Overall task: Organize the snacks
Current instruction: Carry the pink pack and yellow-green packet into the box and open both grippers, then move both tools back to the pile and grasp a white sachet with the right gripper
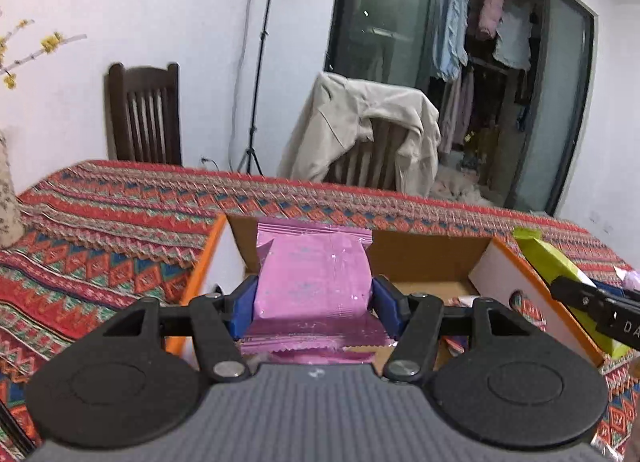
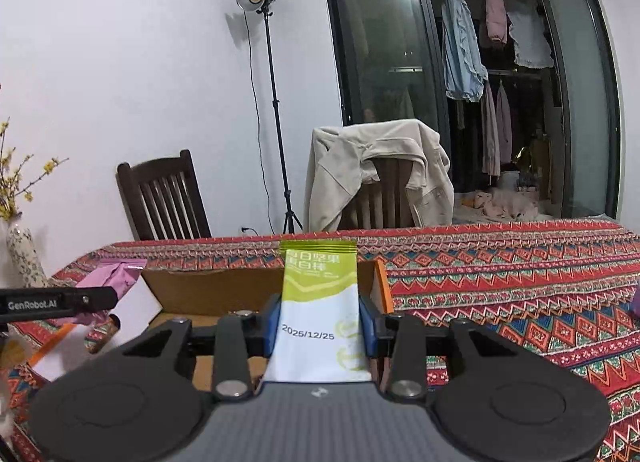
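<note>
Left claw clamped on pink snack packet, held over open cardboard box at 12 o'clock. Right claw clamped on green-white snack bar packet, above same box at its 3 o'clock side. Patterned desk beneath, draped chair beyond.

Left claw and right claw each pinch a packet, both pointing toward twelve o'clock, tilted slightly downward.
</note>
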